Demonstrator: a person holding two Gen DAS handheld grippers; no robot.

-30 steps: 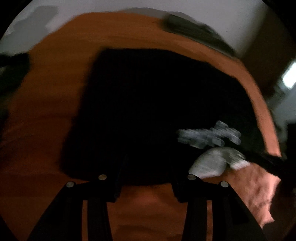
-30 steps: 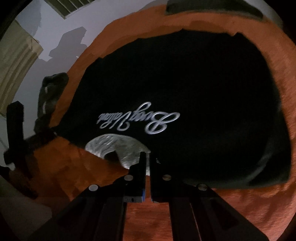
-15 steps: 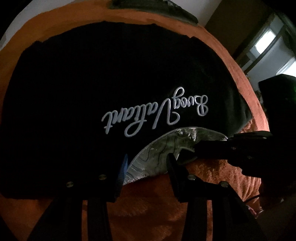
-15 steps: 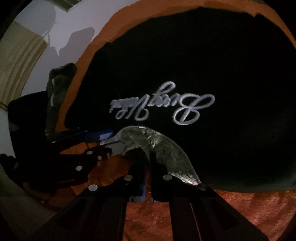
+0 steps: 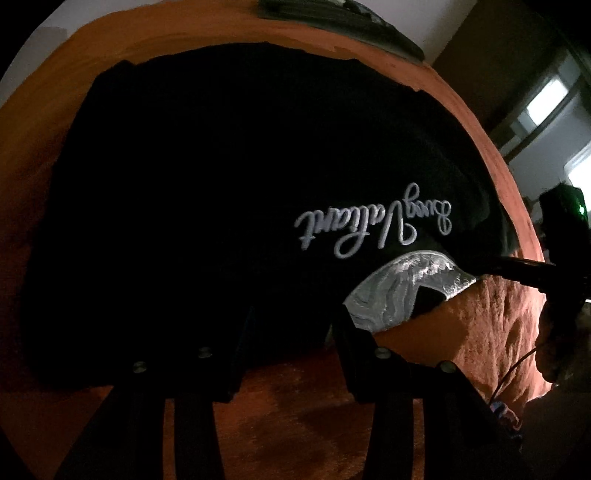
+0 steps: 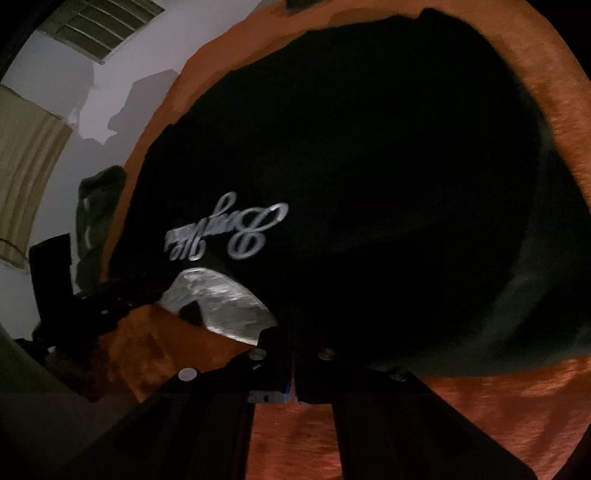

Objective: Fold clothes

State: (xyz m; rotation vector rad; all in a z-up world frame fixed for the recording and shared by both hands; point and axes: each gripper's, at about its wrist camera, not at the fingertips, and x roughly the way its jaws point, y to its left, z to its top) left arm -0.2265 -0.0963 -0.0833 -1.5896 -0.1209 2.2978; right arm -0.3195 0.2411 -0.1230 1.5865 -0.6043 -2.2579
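Note:
A black T-shirt (image 5: pixel 229 192) with white script (image 5: pixel 373 225) lies spread on an orange bedspread (image 5: pixel 295 413). Its silver-patterned collar lining (image 5: pixel 399 291) faces the near edge. My left gripper (image 5: pixel 291 332) is open. Its fingers straddle the shirt's near edge just left of the collar, with black cloth between them. My right gripper (image 6: pixel 291 328) is shut, its tips at the shirt's (image 6: pixel 369 184) near edge just right of the collar lining (image 6: pixel 225 302). Whether cloth is pinched there is hidden in the dark. The right gripper (image 5: pixel 480 267) meets the collar's right end; the left gripper (image 6: pixel 136 291) shows dimly by its left end.
A dark folded garment (image 5: pixel 343 22) lies at the bed's far edge. Another dark heap (image 6: pixel 96 214) sits off the bed's left side near a pale wall and curtain (image 6: pixel 26 166). A lit doorway (image 5: pixel 546 99) is at the right. Bare orange bedspread (image 6: pixel 498 398) borders the shirt.
Both grippers have come down closer to the shirt. The left one shifted left off the collar, the right one slid from mid-collar to its right end. Neither jaw visibly changed.

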